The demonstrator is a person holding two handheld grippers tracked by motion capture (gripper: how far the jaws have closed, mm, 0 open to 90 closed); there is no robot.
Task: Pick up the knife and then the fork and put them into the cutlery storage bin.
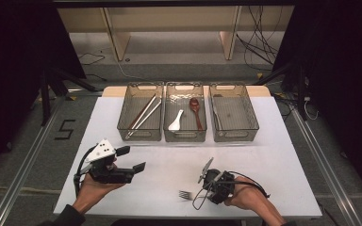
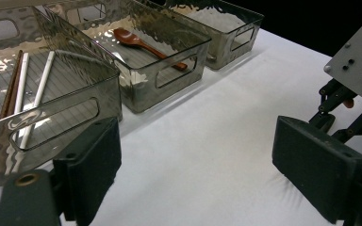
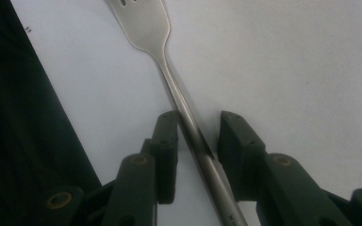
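Steel fork (image 3: 169, 70) is laid flat on the white counter (image 1: 169, 165) near its front edge, tines pointed away from the right tongs (image 3: 195, 136), whose half-spread jaws flank its handle without pinching it; left tongs (image 2: 193, 169) are held wide apart, nothing between

A lab: black curtains (image 1: 9, 70), floor cables (image 1: 259, 42), floor rails (image 1: 26, 160).

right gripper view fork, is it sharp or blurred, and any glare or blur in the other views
Right gripper view: the fork is soft, its handle blurring near the lens between the right gripper jaws, with a dim sheen on the neck. Left gripper view: bright rippled glare on the bins, and the near jaws are out of focus. High view: the table is evenly lit, the surroundings dark.
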